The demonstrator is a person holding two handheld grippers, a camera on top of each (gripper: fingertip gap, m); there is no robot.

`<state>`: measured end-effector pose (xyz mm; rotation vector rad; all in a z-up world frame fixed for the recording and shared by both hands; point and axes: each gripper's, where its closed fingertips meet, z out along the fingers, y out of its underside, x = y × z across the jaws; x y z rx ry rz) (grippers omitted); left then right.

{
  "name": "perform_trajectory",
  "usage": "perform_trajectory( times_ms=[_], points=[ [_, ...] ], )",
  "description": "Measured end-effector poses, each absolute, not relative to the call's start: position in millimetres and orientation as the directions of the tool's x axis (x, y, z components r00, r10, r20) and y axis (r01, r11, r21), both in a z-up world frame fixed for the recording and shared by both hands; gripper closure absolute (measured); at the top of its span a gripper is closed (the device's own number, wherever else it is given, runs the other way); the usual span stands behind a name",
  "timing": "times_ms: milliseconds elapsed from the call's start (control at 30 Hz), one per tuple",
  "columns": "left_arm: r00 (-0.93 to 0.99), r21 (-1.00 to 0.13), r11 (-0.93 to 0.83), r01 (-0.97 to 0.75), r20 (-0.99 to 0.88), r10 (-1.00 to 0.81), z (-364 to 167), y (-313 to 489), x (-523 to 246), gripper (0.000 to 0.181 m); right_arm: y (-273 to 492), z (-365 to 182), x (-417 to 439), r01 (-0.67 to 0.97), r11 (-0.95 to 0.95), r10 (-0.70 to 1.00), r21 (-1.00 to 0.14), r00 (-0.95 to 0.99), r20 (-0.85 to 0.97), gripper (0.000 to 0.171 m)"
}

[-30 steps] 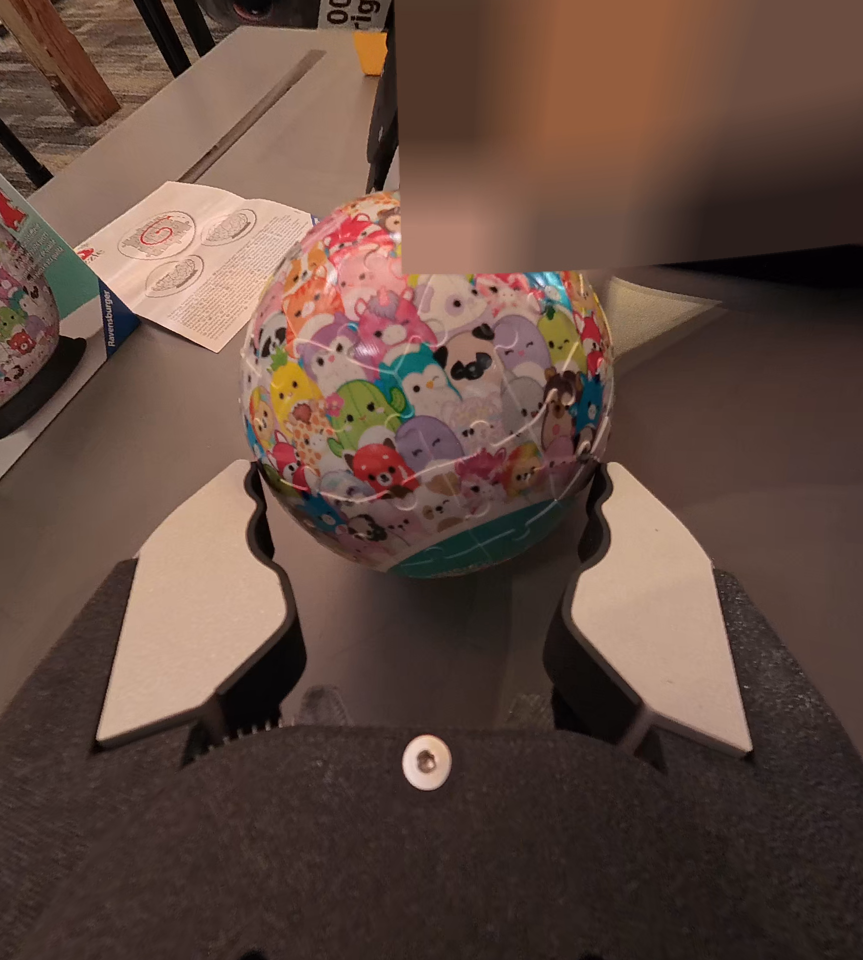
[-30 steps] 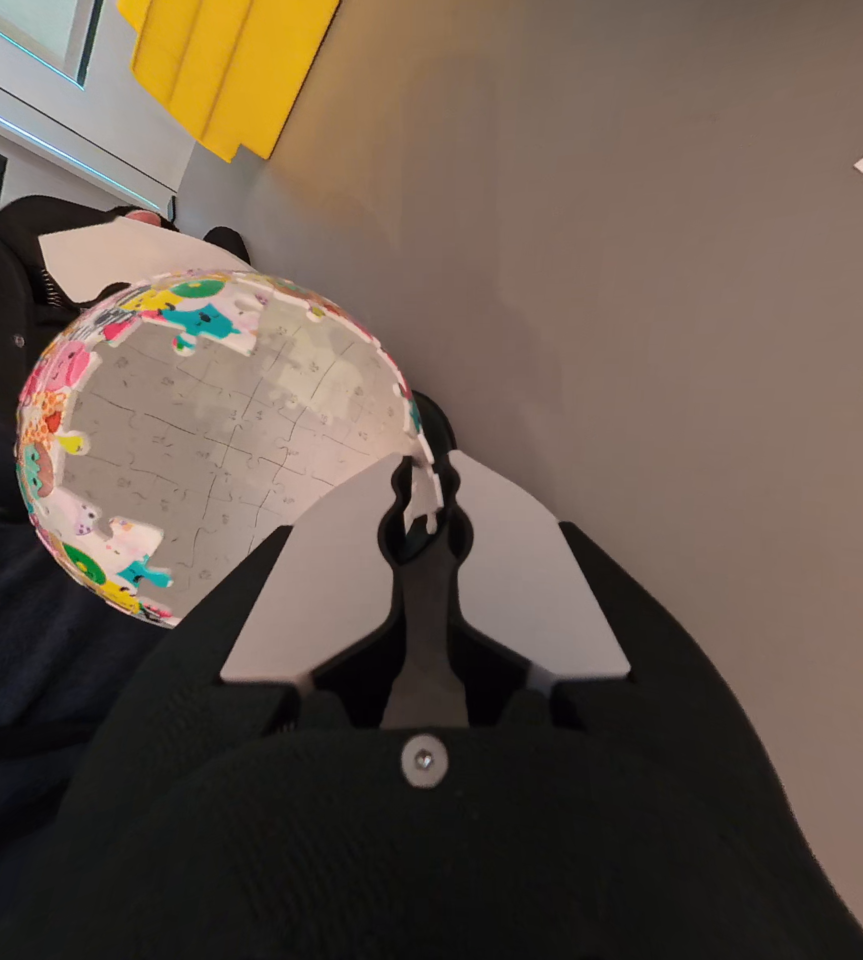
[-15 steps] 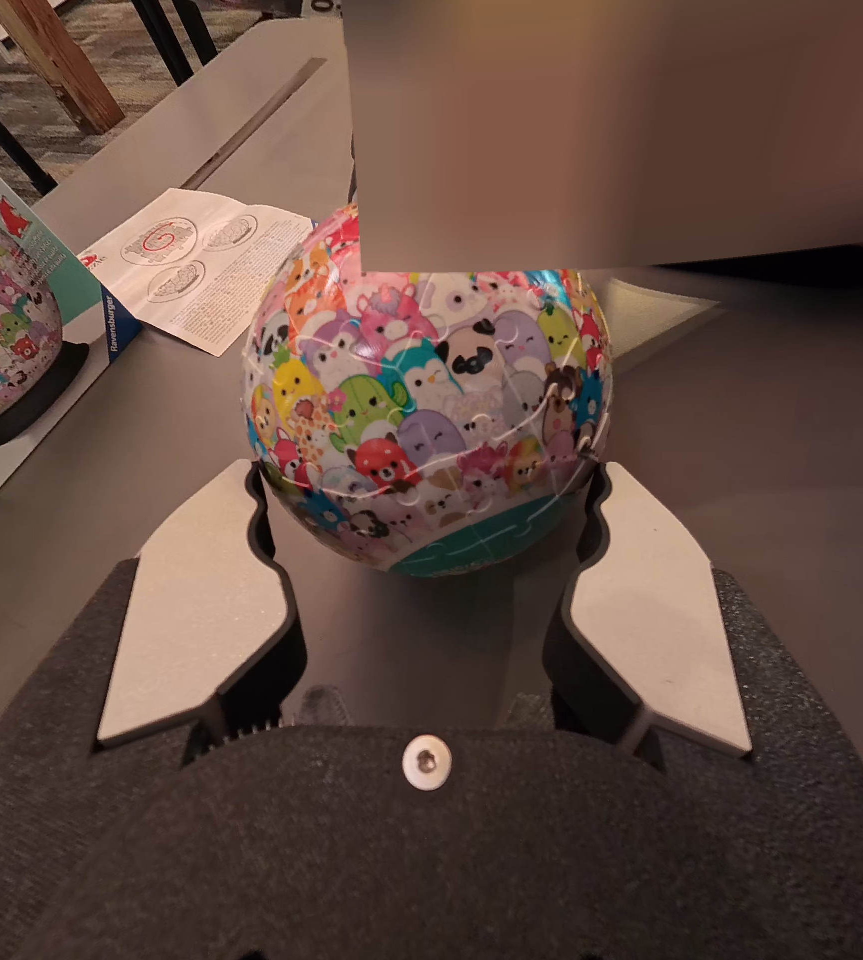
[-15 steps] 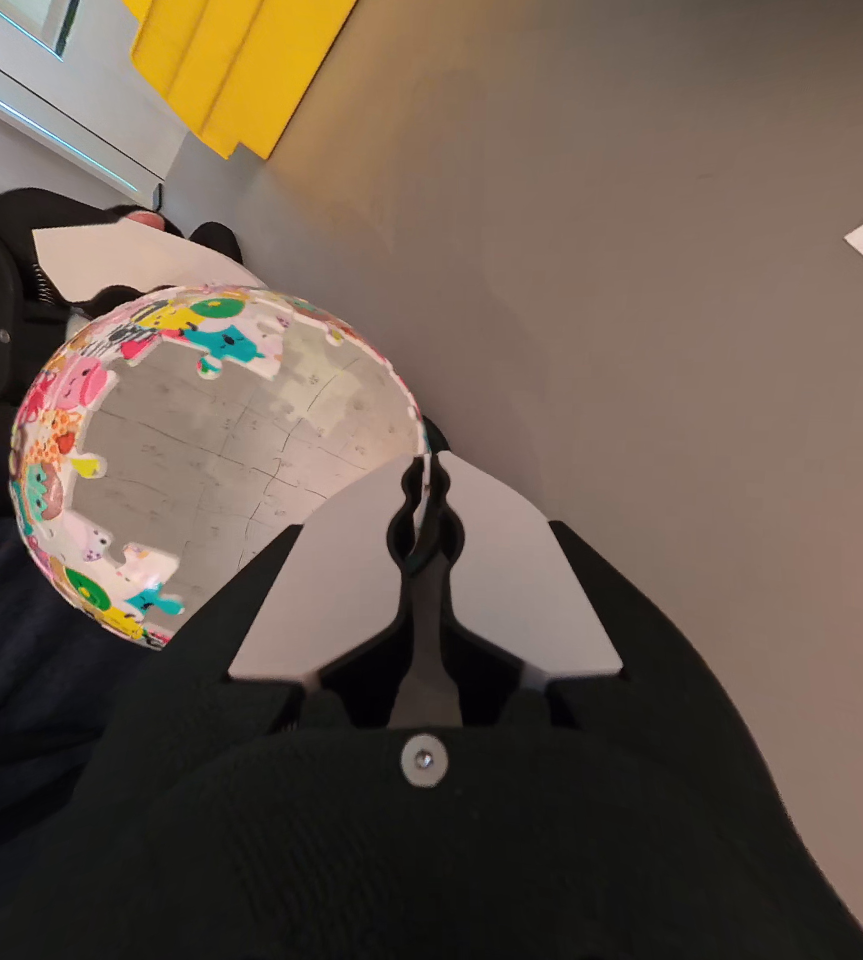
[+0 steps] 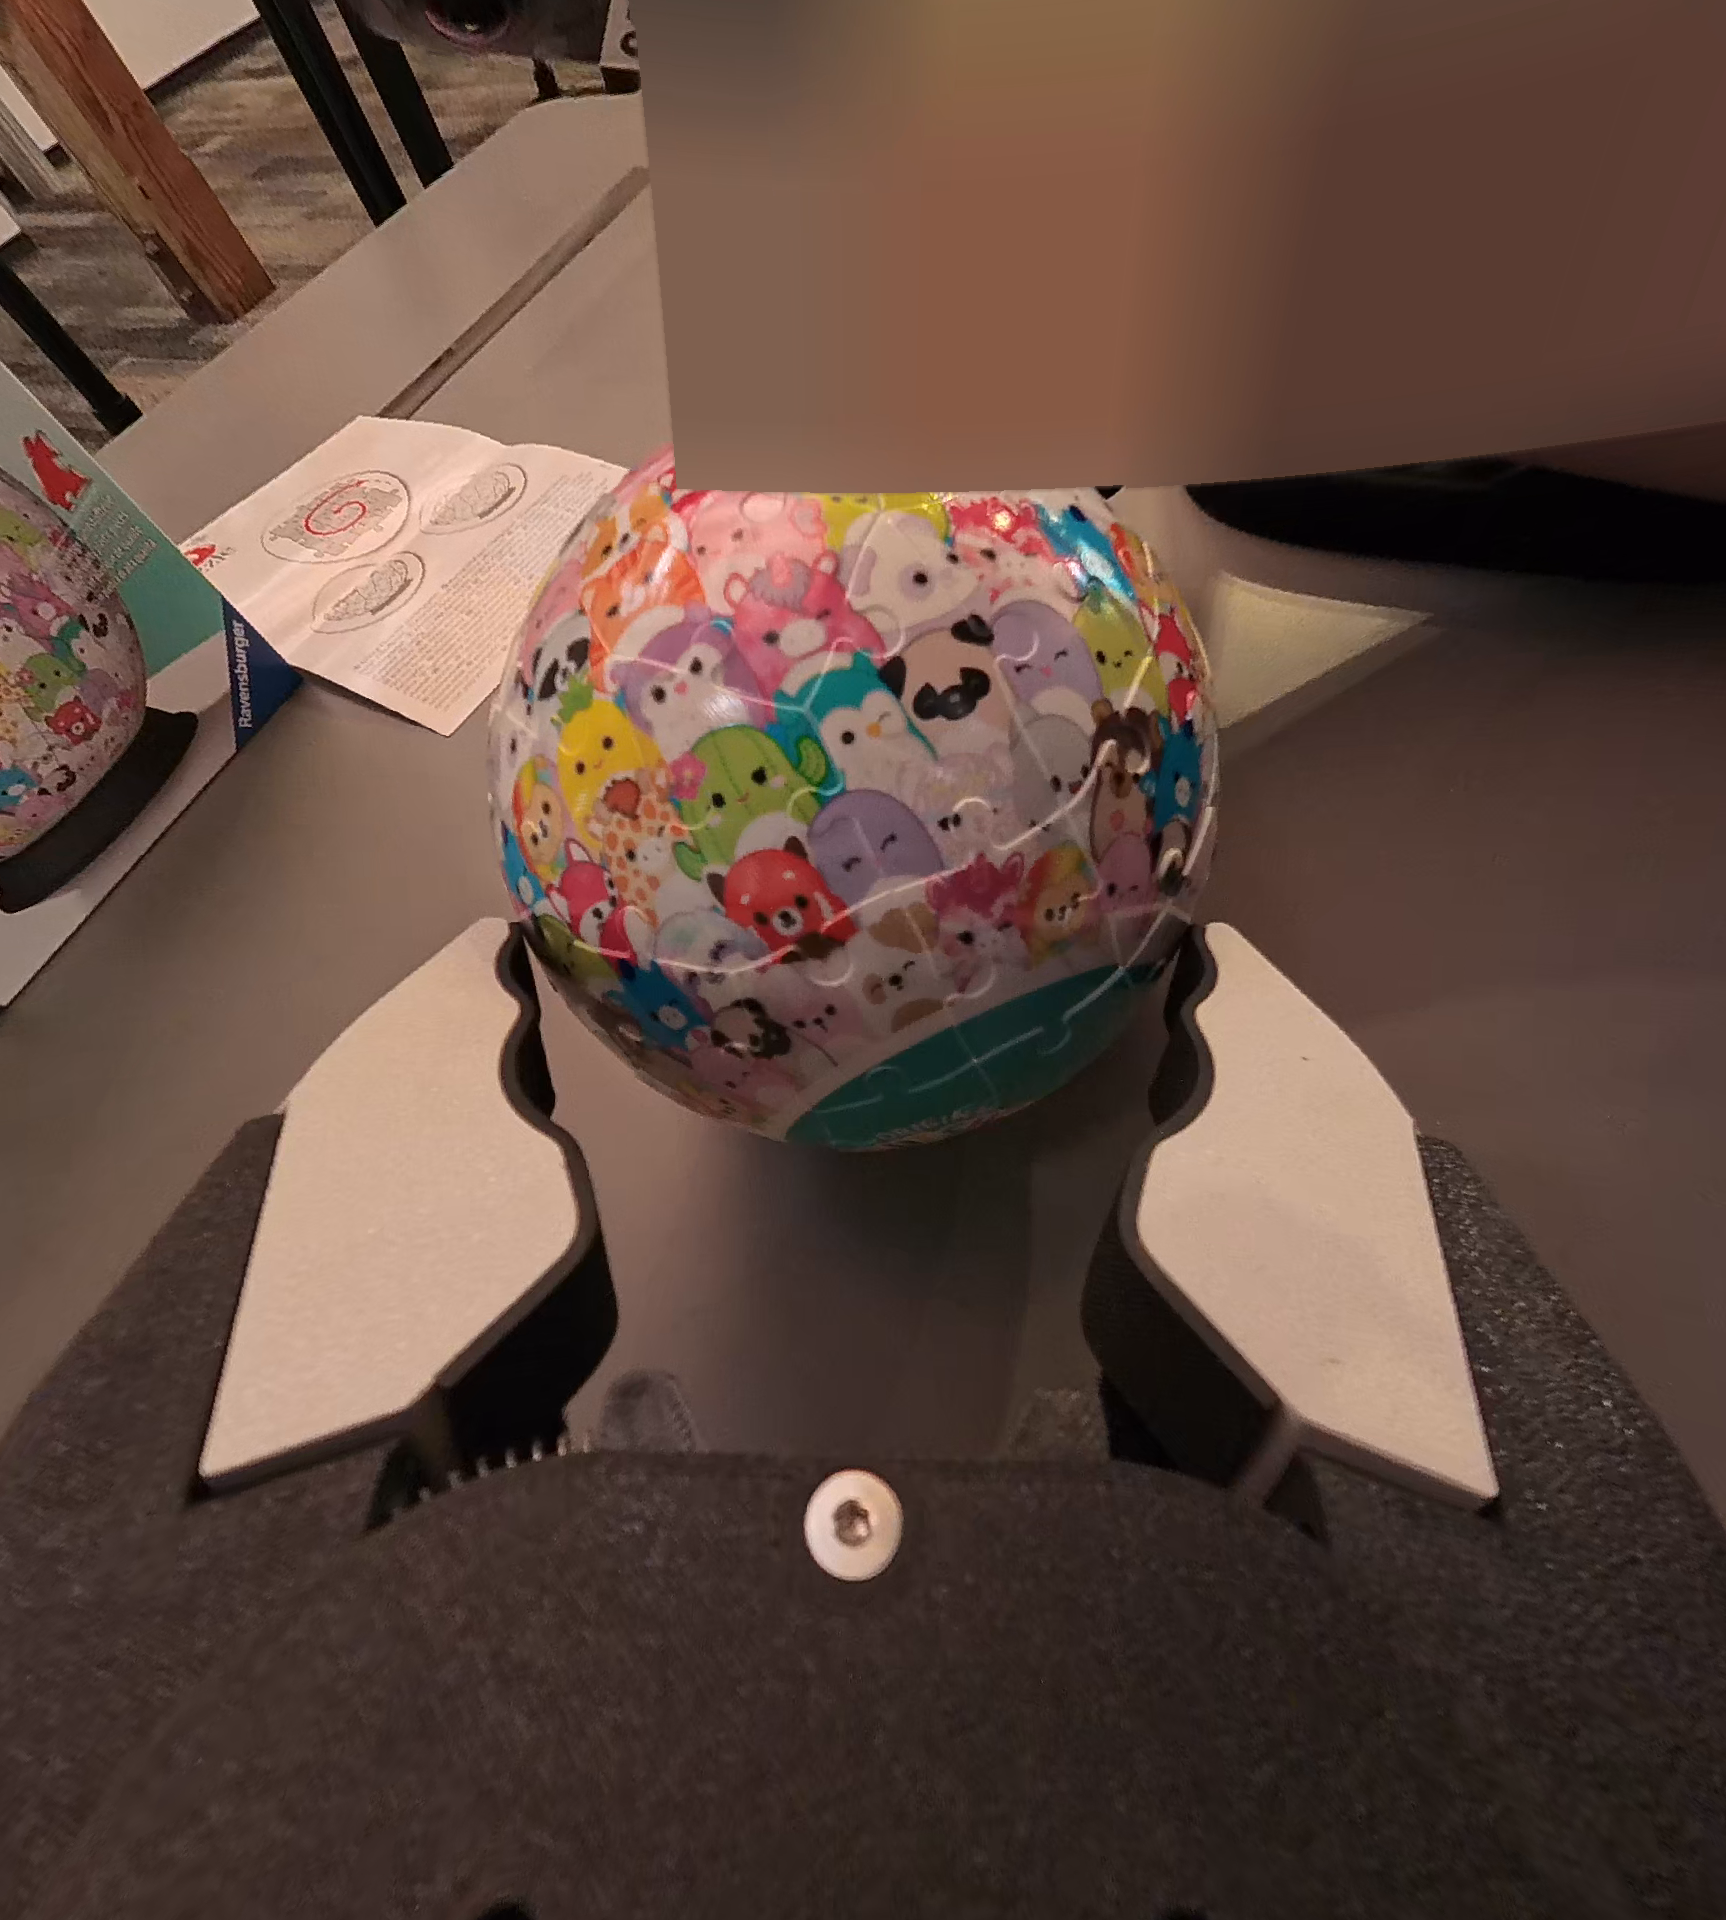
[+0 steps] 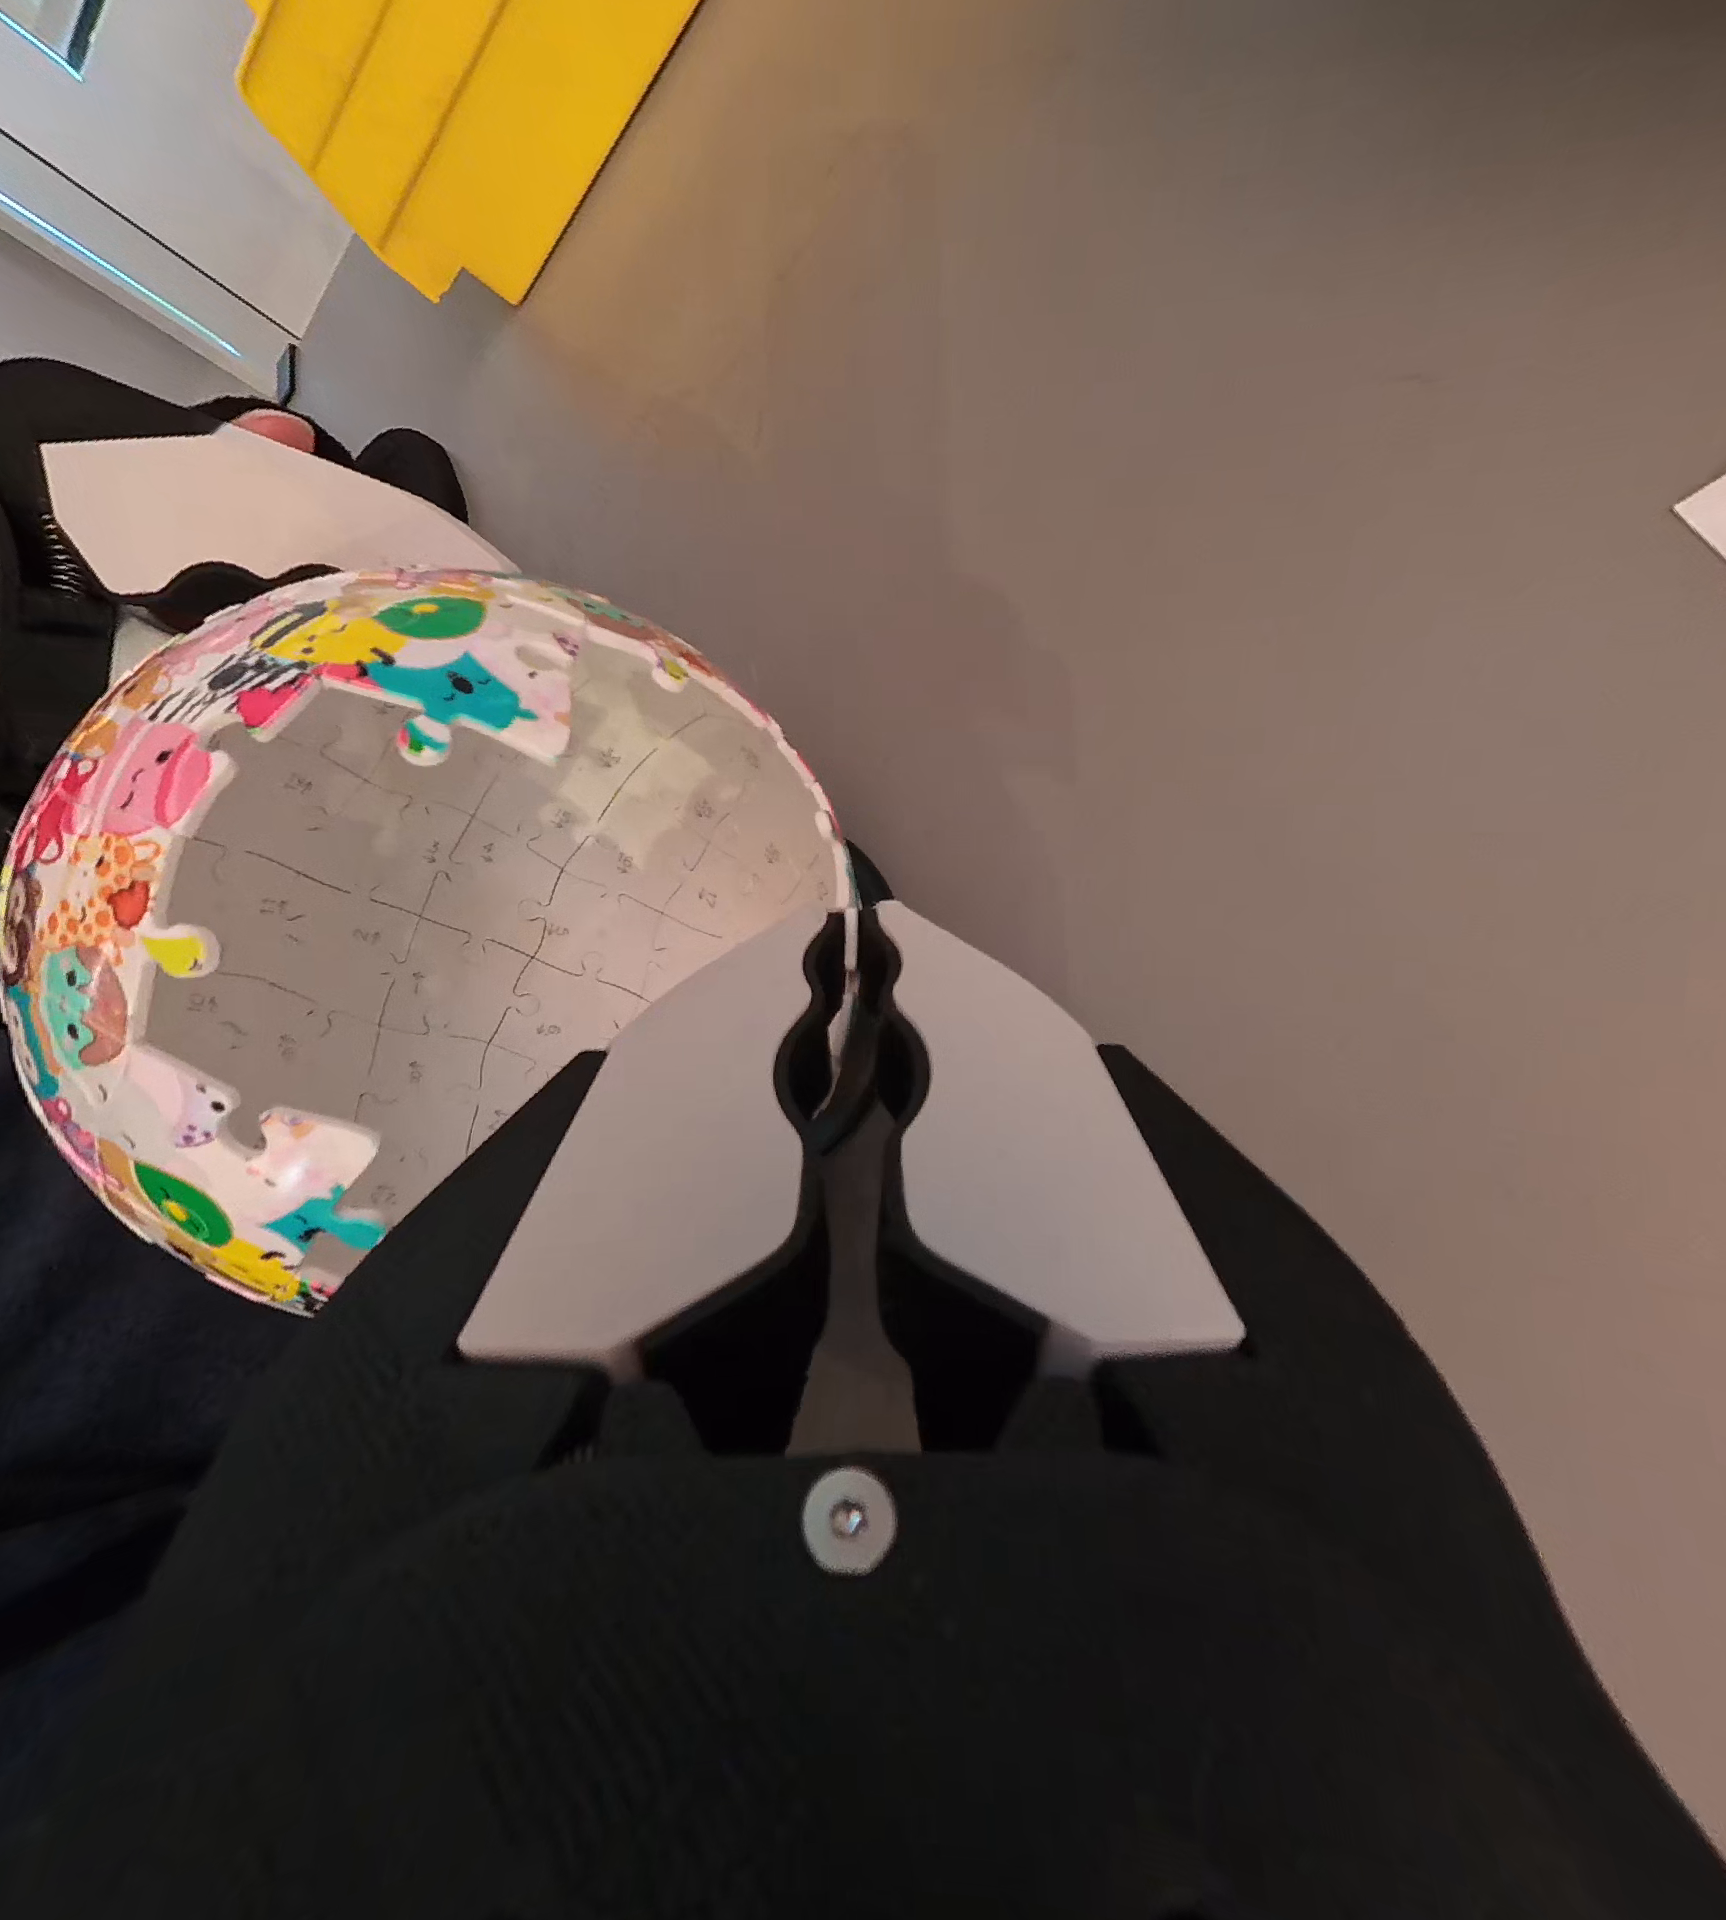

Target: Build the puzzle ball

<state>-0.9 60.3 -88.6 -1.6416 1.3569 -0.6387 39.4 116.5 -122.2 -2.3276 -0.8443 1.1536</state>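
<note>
One puzzle ball (image 5: 854, 821) sits on the grey table (image 5: 1461, 883), partly built: its lower shell is closed and printed with cartoon animals, while the right wrist view shows a wide opening at the top, with the pale numbered backs of the pieces visible inside.

The left gripper (image 5: 851, 982) has its fingers spread wide, one at each side of the ball's lower half. They appear to touch or nearly touch it, likely cradling the ball so it cannot roll while the other gripper works; whether they press on it cannot be told.

The right gripper (image 6: 846, 997) reaches the ball's open rim. Its fingers are closed together on a thin pale edge at the rim, which reads as a single piece (image 6: 848, 977) being seated or the rim itself being pinched; which one cannot be told. Working at the rim suits closing the opening piece by piece.

Left of the ball lie one instruction sheet (image 5: 391, 582) and, farther left, one box (image 5: 17, 727) picturing the finished ball, probably kept in sight for reference. No loose pieces show on the table. Beyond the ball in the right wrist view is a yellow panel (image 6: 464, 135).
</note>
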Motion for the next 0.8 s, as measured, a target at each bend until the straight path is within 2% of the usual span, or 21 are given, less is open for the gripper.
perform_trajectory(
  times_ms=[500,800],
  points=[
    [0.268,-0.863,-0.009,-0.505,-0.147,-0.952,-89.7,62.8,-2.7,0.068,118.8,-123.0,38.0,0.335,-0.733,0.677,-0.591,0.447,-0.586,0.163],
    [0.266,-0.868,-0.007,-0.497,-0.145,-0.953,-88.9,62.6,-3.6,0.069,119.0,-121.9,36.3,0.330,-0.733,0.677,-0.594,0.433,-0.595,0.168]
  ],
)
